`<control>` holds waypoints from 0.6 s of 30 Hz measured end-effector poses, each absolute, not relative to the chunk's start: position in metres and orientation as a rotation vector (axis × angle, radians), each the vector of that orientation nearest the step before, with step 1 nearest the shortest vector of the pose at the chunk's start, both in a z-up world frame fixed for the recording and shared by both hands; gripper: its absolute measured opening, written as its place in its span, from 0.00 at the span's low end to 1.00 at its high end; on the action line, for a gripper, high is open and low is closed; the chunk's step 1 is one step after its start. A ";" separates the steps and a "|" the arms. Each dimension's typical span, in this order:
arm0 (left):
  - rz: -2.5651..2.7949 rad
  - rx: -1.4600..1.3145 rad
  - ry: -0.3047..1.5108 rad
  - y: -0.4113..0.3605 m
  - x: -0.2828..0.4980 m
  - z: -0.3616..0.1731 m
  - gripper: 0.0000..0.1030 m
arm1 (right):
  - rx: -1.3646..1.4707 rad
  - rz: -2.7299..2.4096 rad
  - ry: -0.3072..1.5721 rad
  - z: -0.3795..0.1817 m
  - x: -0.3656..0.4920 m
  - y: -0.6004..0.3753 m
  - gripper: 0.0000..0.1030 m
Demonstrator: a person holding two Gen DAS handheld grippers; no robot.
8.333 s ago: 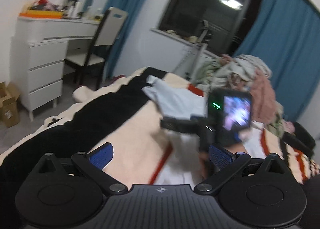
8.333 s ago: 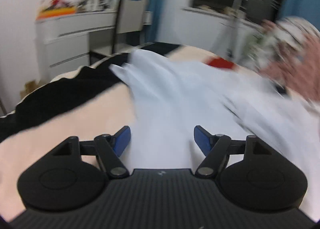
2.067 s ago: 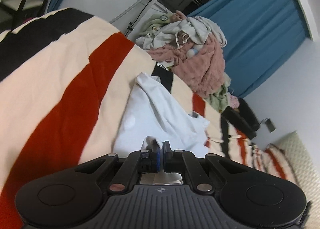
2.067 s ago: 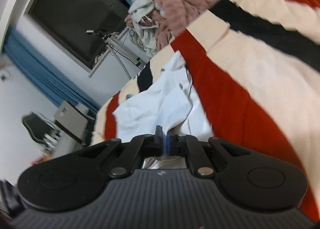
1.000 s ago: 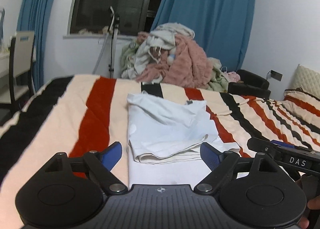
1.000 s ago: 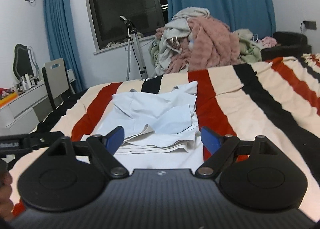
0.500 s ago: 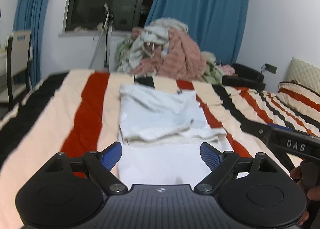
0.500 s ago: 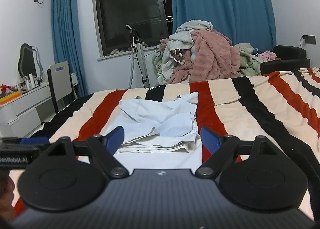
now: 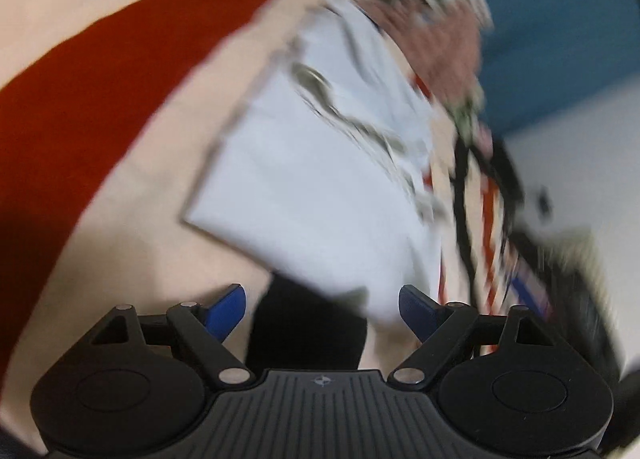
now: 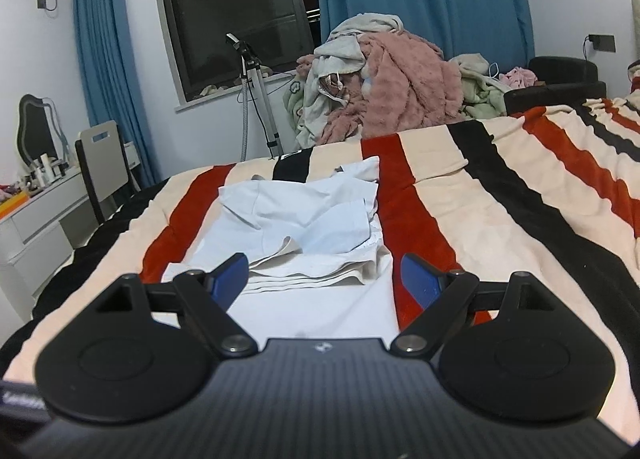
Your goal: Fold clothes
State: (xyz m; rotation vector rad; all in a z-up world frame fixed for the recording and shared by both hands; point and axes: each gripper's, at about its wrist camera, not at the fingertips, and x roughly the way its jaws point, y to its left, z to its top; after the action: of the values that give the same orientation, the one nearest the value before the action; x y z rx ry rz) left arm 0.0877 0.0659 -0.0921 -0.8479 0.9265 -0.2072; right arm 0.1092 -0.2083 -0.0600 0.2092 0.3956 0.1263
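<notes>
- On the striped blanket (image 10: 480, 195), the right wrist view shows the white garment (image 10: 304, 231) sharply, part folded, with the clothes pile (image 10: 384, 79) beyond; the left view is tilted and smeared.
- Right gripper (image 10: 324, 279) sits level, low over the garment's near edge, its 2 fingers wide apart.
- Left gripper (image 9: 322, 309) is spread and empty, rolled sideways; 0.5 s ago it faced level.

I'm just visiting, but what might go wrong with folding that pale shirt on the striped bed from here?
The left wrist view is badly blurred, so the open left gripper may miss the pale shirt or snag the striped blanket beneath. The shirt's folded layers look loose and rumpled, so a careless pinch by the open right gripper may undo them.
</notes>
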 end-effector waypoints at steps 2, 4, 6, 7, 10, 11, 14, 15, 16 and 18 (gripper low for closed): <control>-0.174 -0.954 0.895 0.077 0.094 -0.100 0.80 | 0.200 0.124 0.393 -0.060 0.109 -0.207 0.83; -0.147 -0.985 0.868 0.083 0.100 -0.105 0.71 | 0.201 0.113 0.397 -0.061 0.109 -0.208 0.82; -0.119 -0.988 0.850 0.087 0.102 -0.107 0.60 | 0.251 0.083 0.429 -0.064 0.104 -0.213 0.82; -0.105 -0.990 0.841 0.089 0.103 -0.108 0.48 | 0.324 0.100 0.460 -0.068 0.102 -0.217 0.83; -0.086 -0.983 0.832 0.093 0.104 -0.112 0.18 | 0.565 0.164 0.557 -0.082 0.095 -0.231 0.84; -0.093 -1.001 0.823 0.095 0.103 -0.113 0.12 | 0.663 0.203 0.595 -0.091 0.094 -0.233 0.84; -0.101 -0.984 0.800 0.097 0.103 -0.112 0.10 | 0.893 0.309 0.708 -0.121 0.095 -0.233 0.82; -0.103 -0.980 0.790 0.095 0.104 -0.109 0.10 | 0.946 0.317 0.744 -0.131 0.097 -0.231 0.80; -0.105 -0.976 0.780 0.093 0.104 -0.106 0.09 | 0.987 0.304 0.767 -0.140 0.100 -0.231 0.76; -0.114 -0.977 0.749 0.091 0.100 -0.101 0.09 | 1.065 0.258 0.790 -0.156 0.105 -0.237 0.66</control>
State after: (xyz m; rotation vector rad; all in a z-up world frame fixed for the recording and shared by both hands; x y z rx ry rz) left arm 0.1002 0.0911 -0.1015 -0.9765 0.7494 -0.1139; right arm 0.1046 -0.2366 -0.1558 1.0649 0.7903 0.2576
